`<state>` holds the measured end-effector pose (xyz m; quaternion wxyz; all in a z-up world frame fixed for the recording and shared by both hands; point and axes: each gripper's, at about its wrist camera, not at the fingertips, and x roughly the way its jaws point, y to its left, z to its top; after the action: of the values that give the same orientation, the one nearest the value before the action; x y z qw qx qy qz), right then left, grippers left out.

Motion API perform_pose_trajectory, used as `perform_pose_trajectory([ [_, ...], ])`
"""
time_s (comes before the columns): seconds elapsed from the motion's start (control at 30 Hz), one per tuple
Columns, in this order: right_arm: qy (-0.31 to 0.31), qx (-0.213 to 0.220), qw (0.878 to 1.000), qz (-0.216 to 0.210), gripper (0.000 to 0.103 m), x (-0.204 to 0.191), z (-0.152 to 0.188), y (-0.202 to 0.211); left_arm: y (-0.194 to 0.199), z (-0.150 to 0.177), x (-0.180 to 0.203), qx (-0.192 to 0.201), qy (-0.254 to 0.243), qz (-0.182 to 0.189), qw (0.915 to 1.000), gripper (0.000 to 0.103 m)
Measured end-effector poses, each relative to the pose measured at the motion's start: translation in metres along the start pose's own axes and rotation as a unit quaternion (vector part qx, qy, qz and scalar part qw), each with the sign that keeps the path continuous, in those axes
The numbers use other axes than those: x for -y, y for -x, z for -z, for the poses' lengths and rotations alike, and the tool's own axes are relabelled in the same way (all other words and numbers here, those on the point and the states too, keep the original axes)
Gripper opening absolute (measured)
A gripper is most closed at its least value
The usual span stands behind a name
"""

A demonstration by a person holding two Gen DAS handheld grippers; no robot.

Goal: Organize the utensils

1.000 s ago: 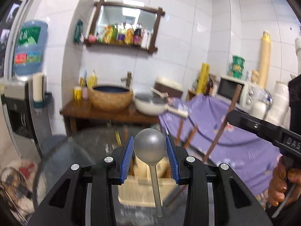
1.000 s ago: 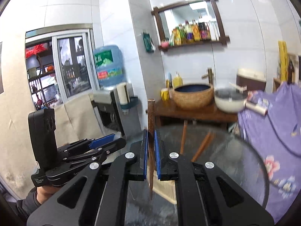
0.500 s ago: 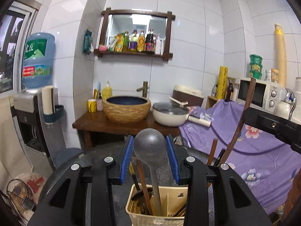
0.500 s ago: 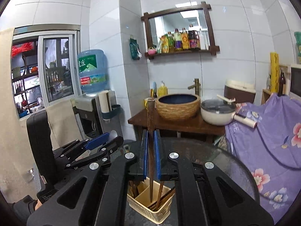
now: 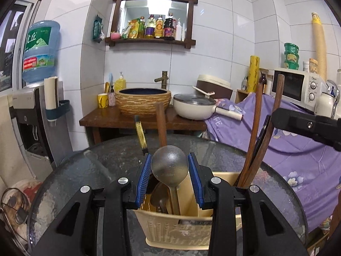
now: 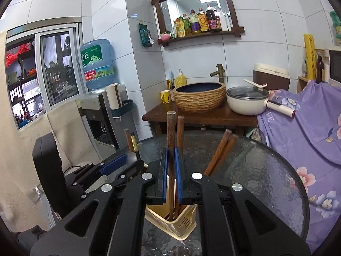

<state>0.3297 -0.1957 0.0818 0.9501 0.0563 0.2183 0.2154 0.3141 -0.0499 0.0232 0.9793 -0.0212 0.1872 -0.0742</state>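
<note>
While both grippers were up high a second ago with the beige utensil holder (image 5: pixel 177 232) barely in view beneath them, they have since come down so that each load now reaches into it. On the left gripper (image 5: pixel 169 180), the jaws pinch the bowl of a grey metal ladle (image 5: pixel 169 166), whose handle drops into the holder's near compartment among other dark utensils. On the right gripper (image 6: pixel 170 178), the jaws are pressed onto a brown wooden stick (image 6: pixel 171 132), probably a chopstick or a slim utensil handle, with its lower end inside the holder (image 6: pixel 181 227) beside other wooden sticks (image 6: pixel 219 151). Whether either tip touches the bottom is hidden by the holder's wall. The holder stands on the round glass counter (image 5: pixel 266 187). Judging by this, both items are nearly stowed, and what remains is to ease the jaws apart and lift clear without dragging the neighbours out.
</note>
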Motion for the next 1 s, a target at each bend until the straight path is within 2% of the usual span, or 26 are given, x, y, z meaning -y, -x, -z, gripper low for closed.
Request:
perform_pose_trajectory([
  [0.2,-0.012,-0.002,1.0,-0.001,0.008,0.007,0.007,-0.004,-0.002,0.009,0.004,0.003,-0.026,-0.017,0.9995,0.035],
  [0.4,-0.027,-0.002,1.0,-0.006,0.008,0.013,0.008,-0.005,-0.001,0.011,0.001,-0.002,-0.017,-0.012,0.9998,0.036],
  [0.43,-0.027,0.001,1.0,-0.004,0.012,0.014,0.008,-0.004,0.001,0.012,0.002,0.0,-0.021,-0.011,0.9997,0.038],
  [0.5,-0.027,0.01,1.0,-0.008,0.036,0.015,0.009,0.002,0.006,0.012,0.004,0.005,-0.029,-0.011,0.9995,0.052],
  [0.53,-0.028,0.019,0.999,-0.013,0.055,0.014,0.009,0.007,0.011,0.012,0.006,0.013,-0.036,-0.013,0.9992,0.055],
  [0.57,-0.026,0.027,0.999,-0.012,0.06,0.013,0.01,0.011,0.015,0.012,0.006,0.017,-0.039,-0.014,0.999,0.061],
  [0.63,-0.013,0.04,0.999,-0.005,0.06,0.01,0.01,0.022,0.024,0.012,0.007,0.028,-0.045,-0.015,0.9985,0.071],
  [0.7,-0.005,0.055,0.998,-0.001,0.066,0.008,0.012,0.034,0.037,0.014,0.005,0.038,-0.046,-0.016,0.9981,0.087],
  [0.77,-0.002,0.073,0.997,0.009,0.095,0.009,0.017,0.049,0.057,0.021,0.001,0.053,-0.045,-0.016,0.9975,0.097],
  [0.8,0.001,0.08,0.997,0.014,0.098,0.009,0.021,0.056,0.068,0.026,-0.002,0.06,-0.044,-0.011,0.9972,0.097],
  [0.9,0.028,0.078,0.996,0.04,0.098,0.003,0.045,0.072,0.088,0.041,-0.011,0.06,-0.045,0.01,0.9971,0.097],
  [1.0,0.052,0.072,0.994,0.058,0.098,-0.004,0.079,0.081,0.115,0.067,-0.019,0.057,-0.043,0.01,0.9974,0.097],
])
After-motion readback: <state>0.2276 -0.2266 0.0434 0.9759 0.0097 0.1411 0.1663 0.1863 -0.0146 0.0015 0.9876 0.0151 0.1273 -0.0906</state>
